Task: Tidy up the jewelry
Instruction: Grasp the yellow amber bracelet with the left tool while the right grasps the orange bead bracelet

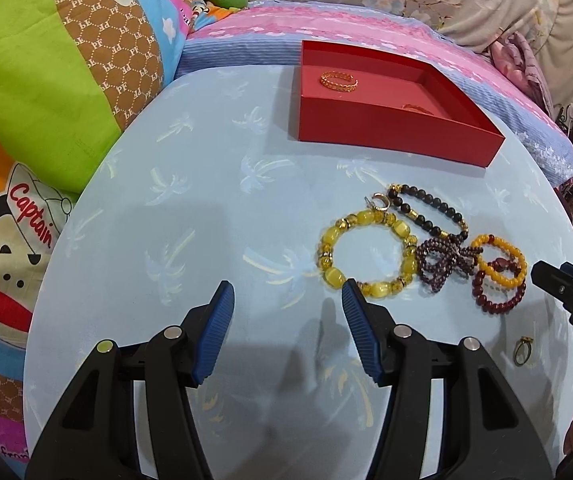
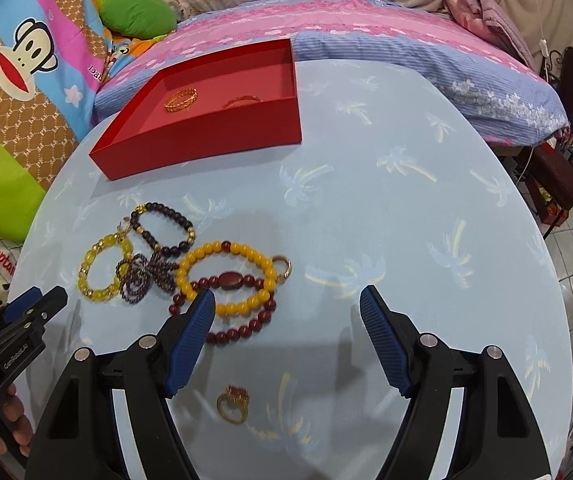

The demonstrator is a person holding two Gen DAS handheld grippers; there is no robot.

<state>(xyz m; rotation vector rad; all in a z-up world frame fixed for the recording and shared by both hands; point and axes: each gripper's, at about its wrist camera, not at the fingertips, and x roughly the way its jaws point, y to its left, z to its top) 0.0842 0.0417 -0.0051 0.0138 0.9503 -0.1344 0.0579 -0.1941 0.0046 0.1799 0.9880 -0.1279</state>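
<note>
A: Start with the claws. How do they stand?

B: The left gripper [image 1: 288,300] has its blue pads spread wide, nothing between them, low in the middle of its own view above the pale blue table [image 1: 190,240]. The right gripper [image 2: 288,308] is spread apart too and holds nothing. Its left pad sits in front of the dark red bead bracelet [image 2: 242,330] in the frame; whether it touches, I cannot tell.

A: And just beyond the right one?

B: Below and between its fingers, at the bottom centre, lies a gold ring with a red stone [image 2: 233,402], blurred. Above the left pad, the orange bead bracelet [image 2: 226,272] overlaps the dark red one, and a small gold ring [image 2: 282,269] touches its right edge.

A: Further out?

B: Left of centre, a tangled purple bead strand [image 2: 146,276], a yellow bead bracelet [image 2: 104,270] and a black bead bracelet [image 2: 166,228] cluster together, touching or overlapping. In the left view the same cluster sits right of centre, the yellow one just past the right pad.

A: The box?

B: A red tray [image 2: 206,140] at upper left of the right view, top centre of the left view. Inside, a gold patterned ring [image 2: 181,100] and a thin gold band [image 2: 244,101], apart from each other.

A: Around the table?

B: A cartoon monkey blanket [image 1: 46,100] on the left, and a pink and blue striped bedspread [image 2: 366,36] behind.
</note>
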